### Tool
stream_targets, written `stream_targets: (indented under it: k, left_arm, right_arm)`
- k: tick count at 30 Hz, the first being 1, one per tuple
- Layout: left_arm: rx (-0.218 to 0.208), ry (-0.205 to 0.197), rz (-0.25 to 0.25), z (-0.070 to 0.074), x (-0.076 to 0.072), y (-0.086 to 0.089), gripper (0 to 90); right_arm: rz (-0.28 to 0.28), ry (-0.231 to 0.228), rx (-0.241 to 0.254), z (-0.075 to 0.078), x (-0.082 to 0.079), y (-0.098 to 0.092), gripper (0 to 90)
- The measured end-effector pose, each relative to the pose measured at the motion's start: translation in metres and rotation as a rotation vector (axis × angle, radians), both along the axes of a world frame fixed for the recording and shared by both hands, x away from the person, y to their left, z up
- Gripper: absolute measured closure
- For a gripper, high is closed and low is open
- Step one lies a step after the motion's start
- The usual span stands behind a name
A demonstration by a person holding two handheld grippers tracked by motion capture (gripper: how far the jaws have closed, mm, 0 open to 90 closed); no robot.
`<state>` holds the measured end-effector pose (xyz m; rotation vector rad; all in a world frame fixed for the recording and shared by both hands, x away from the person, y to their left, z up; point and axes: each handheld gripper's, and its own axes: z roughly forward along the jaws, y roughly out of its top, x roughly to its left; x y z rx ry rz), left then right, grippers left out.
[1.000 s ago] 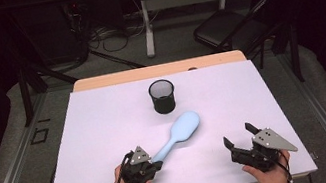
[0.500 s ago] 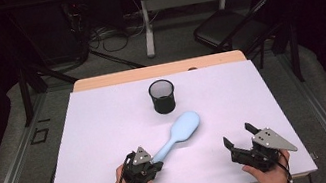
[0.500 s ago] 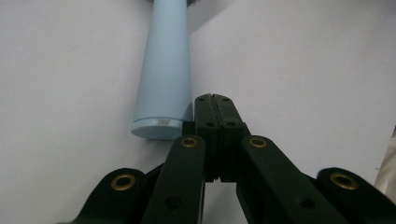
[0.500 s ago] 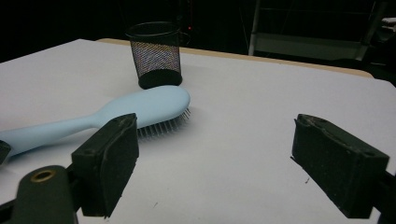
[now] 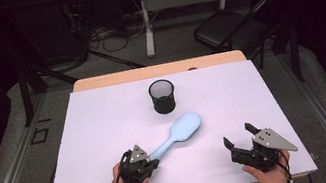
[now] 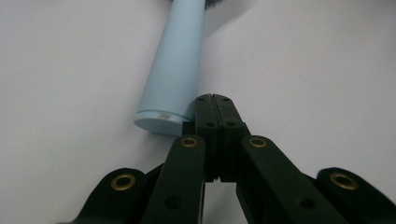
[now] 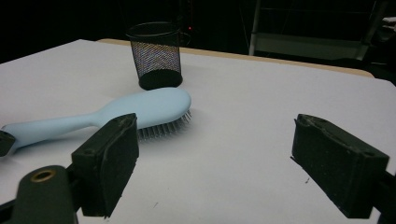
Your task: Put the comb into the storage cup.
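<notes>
A light blue hairbrush (image 5: 181, 131) lies bristles down on the white table sheet (image 5: 101, 127), its handle pointing toward the person's left hand. My left gripper (image 5: 155, 163) rests at the handle's end. In the left gripper view its jaws (image 6: 215, 99) are pressed together with nothing between them, and the handle (image 6: 175, 70) lies just beside them on the left. My right gripper (image 5: 238, 134) sits near the front right edge, open and holding nothing. In the right gripper view the brush (image 7: 140, 107) lies ahead to the left of the wide gap (image 7: 215, 140).
A black mesh cup (image 5: 162, 96) stands upright behind the brush head, also in the right gripper view (image 7: 156, 56). The table's wooden back edge (image 5: 157, 70) shows beyond the sheet. A dark chair (image 5: 226, 29) and cables are on the floor behind.
</notes>
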<state>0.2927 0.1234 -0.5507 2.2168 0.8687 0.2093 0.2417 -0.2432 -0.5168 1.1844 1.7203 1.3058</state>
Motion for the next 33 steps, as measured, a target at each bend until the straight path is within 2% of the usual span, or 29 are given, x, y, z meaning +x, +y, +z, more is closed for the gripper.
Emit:
stream_targets:
  k: [11,33]
  left_arm:
    - [-0.008,-0.009,0.051,0.000,0.008,0.010,90.0]
    - [-0.005,-0.017,0.070,0.001,0.015,0.017,90.0]
  right_arm:
    - [0.000,0.001,0.001,0.000,0.000,0.000,14.4]
    - [0.000,0.003,0.011,0.000,0.001,-0.001,14.5]
